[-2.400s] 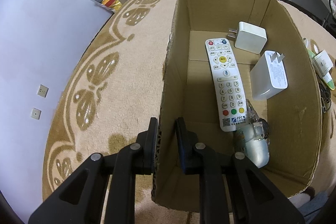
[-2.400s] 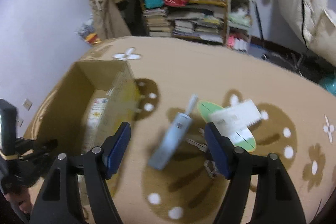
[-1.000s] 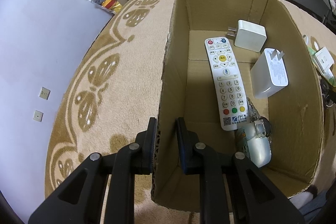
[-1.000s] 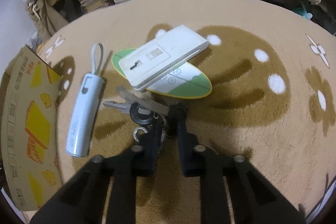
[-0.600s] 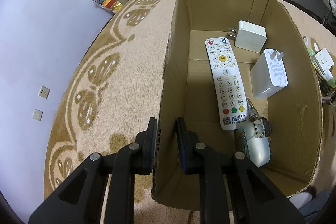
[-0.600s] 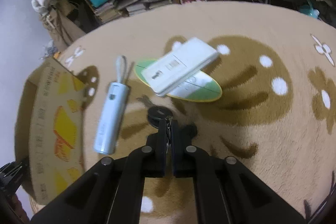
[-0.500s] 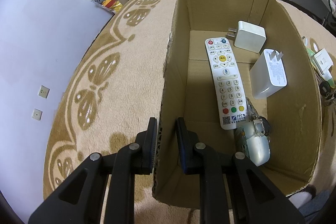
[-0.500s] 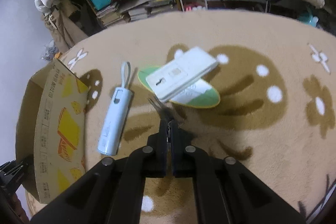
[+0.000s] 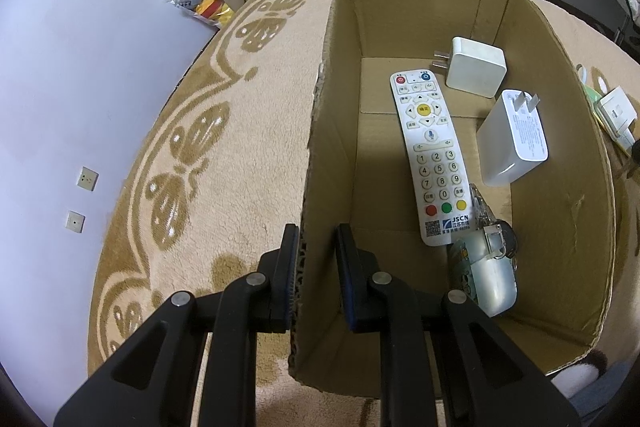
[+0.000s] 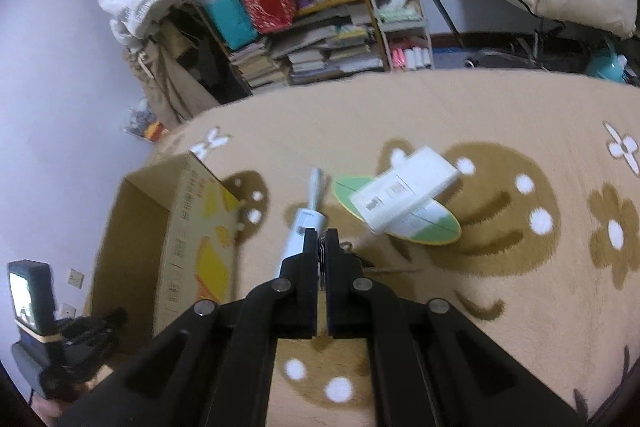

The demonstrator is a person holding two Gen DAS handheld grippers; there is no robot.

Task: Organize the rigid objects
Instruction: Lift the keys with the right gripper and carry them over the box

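Cardboard box [image 9: 572, 227] wall sits pinched in my left tool [image 9: 316, 247]; my right tool [image 10: 321, 247], beside the box, is clamped on the keys [image 10: 321, 254], lifted above the rug [image 10: 500, 327]

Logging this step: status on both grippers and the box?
Left gripper shut on cardboard box wall. Right gripper shut on keys, lifted above carpet. Light-blue stick lies between it and box.

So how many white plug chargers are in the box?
2. One charger lies at the far end of the cardboard box, beside the remote's top. The other charger leans against the right wall. None seem hidden.
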